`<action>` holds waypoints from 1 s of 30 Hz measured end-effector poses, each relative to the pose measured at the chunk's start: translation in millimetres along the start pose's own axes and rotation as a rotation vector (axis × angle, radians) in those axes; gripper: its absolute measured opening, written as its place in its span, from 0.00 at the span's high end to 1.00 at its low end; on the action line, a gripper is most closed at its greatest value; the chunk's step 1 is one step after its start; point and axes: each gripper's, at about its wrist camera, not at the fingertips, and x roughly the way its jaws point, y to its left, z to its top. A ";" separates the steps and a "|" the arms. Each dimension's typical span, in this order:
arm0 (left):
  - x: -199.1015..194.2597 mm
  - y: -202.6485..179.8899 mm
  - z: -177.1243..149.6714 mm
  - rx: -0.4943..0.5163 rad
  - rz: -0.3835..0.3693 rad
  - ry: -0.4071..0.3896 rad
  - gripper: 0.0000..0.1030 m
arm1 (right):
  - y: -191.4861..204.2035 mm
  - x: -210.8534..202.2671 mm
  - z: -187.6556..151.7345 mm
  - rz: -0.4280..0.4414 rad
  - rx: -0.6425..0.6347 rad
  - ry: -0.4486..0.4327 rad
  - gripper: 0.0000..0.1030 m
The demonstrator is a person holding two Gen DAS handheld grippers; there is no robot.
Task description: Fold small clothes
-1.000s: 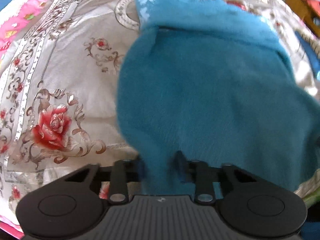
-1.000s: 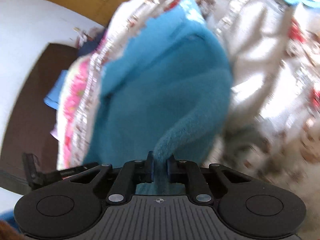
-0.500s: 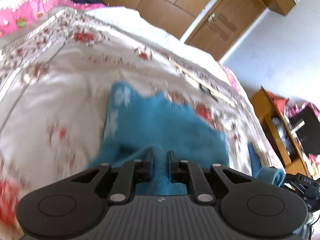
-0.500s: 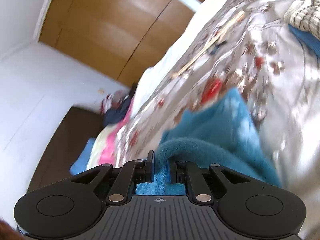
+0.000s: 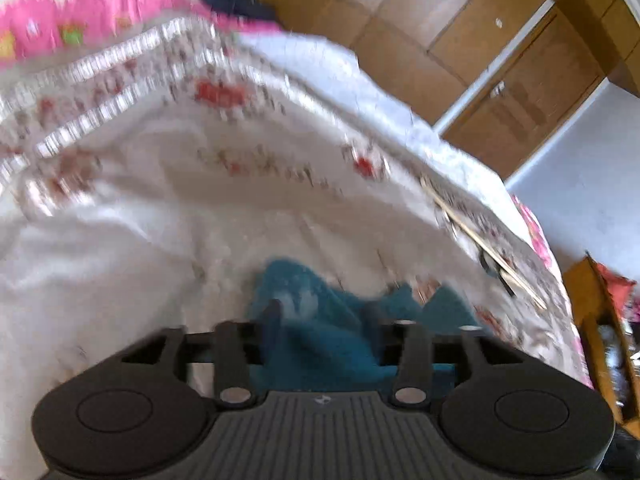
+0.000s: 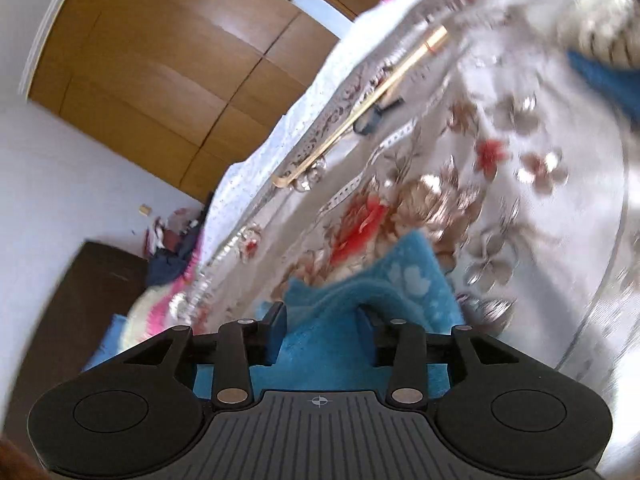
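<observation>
Small teal-blue fleece garment (image 5: 320, 344) with a pale printed motif near one corner, lying bunched on the floral satin bedspread (image 5: 168, 216), at the near edge of both wrist views; its far corners rise in soft points, and in the right wrist view the same garment (image 6: 360, 320) shows a raised fold running between the two fingers. Left gripper (image 5: 322, 320): black two-finger tongs whose jaws have just been opening, now standing apart with the garment's cloth lying between them, the pads not pressing on it. Right gripper (image 6: 324, 320): jaws likewise just opened, parted on either side of the raised fold, the cloth loose between them and no longer pinched. Bedspread: cream ground with red roses and grey-brown scrolls, bordered by a pale banded strip; a pink patterned quilt (image 5: 80, 20) lies at its far left in the left wrist view. A slender pale wooden stick (image 6: 360, 108) rests on the far part of the bedspread, a small dark object just beside it. Beyond the bed, brown wooden wardrobe doors (image 6: 160, 60) and a white wall; a second blue cloth (image 6: 604, 80) lies at the far right, next to a striped knitted item; much of both views is blurred.
</observation>
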 end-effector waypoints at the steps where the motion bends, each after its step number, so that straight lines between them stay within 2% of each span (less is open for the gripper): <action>1: -7.8 0.5 0.4 0.003 0.012 -0.039 0.29 | 2.8 -4.8 -2.0 -0.021 -0.039 -0.019 0.61; 4: -22.5 2.4 1.9 0.014 0.035 -0.097 0.25 | 10.8 -15.9 -3.7 -0.038 -0.142 -0.067 0.49; 7: -26.3 -2.7 -5.3 0.087 0.067 -0.099 0.23 | 21.8 -22.6 -6.8 -0.074 -0.279 -0.094 0.39; 8: -24.9 -5.7 -11.4 0.131 0.087 -0.093 0.23 | 24.3 -20.5 -9.3 -0.097 -0.321 -0.082 0.34; 12: -15.0 -9.2 -34.5 0.231 0.123 -0.047 0.23 | 19.6 11.4 -17.0 -0.228 -0.424 0.028 0.35; 13: -11.1 -7.5 -39.5 0.245 0.129 -0.031 0.23 | 15.2 20.4 -18.7 -0.257 -0.424 0.054 0.41; 14: -7.7 -6.1 -44.4 0.261 0.136 -0.018 0.23 | 12.0 26.0 -20.2 -0.280 -0.425 0.066 0.60; 16: -0.2 -3.8 -51.7 0.285 0.164 0.006 0.23 | 9.3 29.3 -18.2 -0.291 -0.412 0.067 0.74; 17: 4.2 -1.9 -54.3 0.289 0.188 0.014 0.18 | 7.6 28.3 -15.3 -0.307 -0.405 0.044 0.83; 19: 10.1 6.1 -54.9 0.271 0.199 0.013 0.13 | 0.0 27.0 -6.9 -0.351 -0.361 0.011 0.84; 21: 12.4 11.1 -55.2 0.260 0.216 -0.008 0.10 | -11.3 34.2 -2.9 -0.387 -0.327 0.043 0.84; 22: 12.5 12.2 -55.5 0.253 0.231 -0.028 0.09 | -10.9 36.6 -4.9 -0.398 -0.344 0.067 0.84; 24: 12.9 13.6 -58.8 0.230 0.246 -0.051 0.08 | -0.1 29.1 -9.6 -0.425 -0.417 0.036 0.78; 30: 10.2 22.9 -67.3 0.163 0.247 -0.085 0.07 | 36.4 19.0 -4.2 -0.436 -0.524 -0.021 0.79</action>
